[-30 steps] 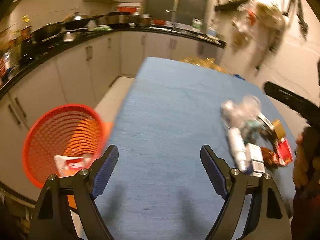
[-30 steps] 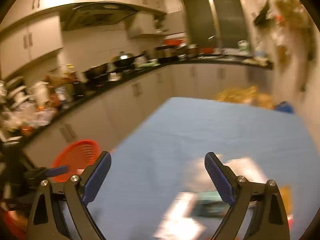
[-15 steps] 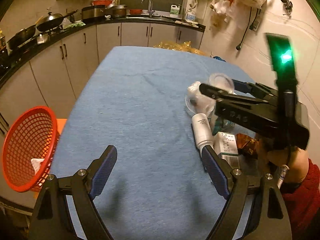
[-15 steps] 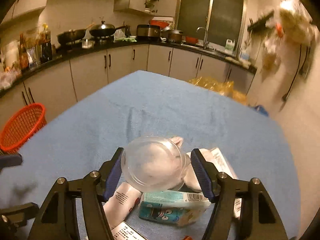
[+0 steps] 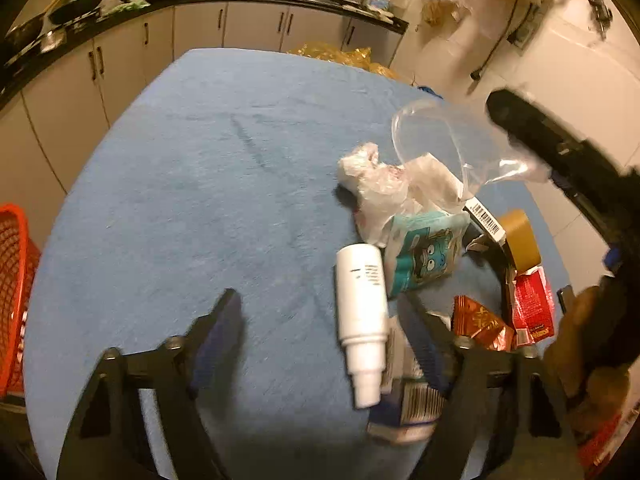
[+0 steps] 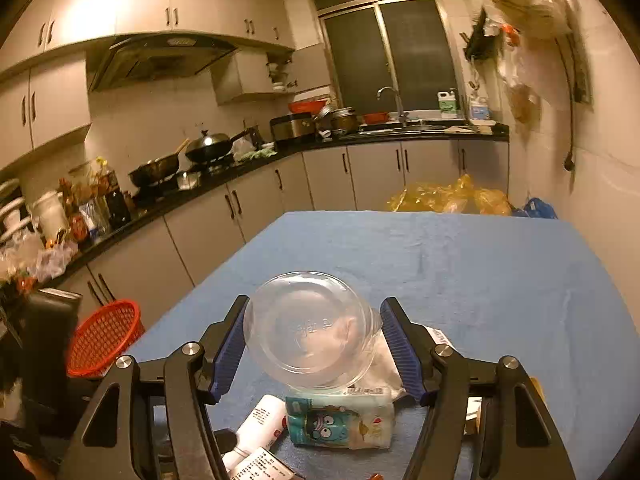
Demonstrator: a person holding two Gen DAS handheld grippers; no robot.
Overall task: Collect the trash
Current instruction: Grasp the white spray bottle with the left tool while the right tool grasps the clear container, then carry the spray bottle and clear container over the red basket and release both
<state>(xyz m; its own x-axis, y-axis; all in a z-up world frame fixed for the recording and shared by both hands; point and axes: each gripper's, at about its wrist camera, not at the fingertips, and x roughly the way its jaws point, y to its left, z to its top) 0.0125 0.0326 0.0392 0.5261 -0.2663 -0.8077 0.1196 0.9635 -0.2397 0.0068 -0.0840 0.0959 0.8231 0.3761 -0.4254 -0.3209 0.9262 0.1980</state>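
Left wrist view: a red basket (image 5: 12, 300) sits off the table's left edge. The left gripper (image 5: 320, 320) hovers with jaws wide and empty above the blue table (image 5: 200, 180), by its near edge. Just right lies a white bottle (image 5: 362, 312), then a tissue pack (image 5: 424, 252), crumpled plastic (image 5: 384, 180), a tape roll (image 5: 520, 240) and red wrappers (image 5: 532, 308), heaped toward the right edge. Right wrist view: the right gripper (image 6: 314, 344) has its jaws closed on a clear plastic cup (image 6: 308, 332), held above that heap.
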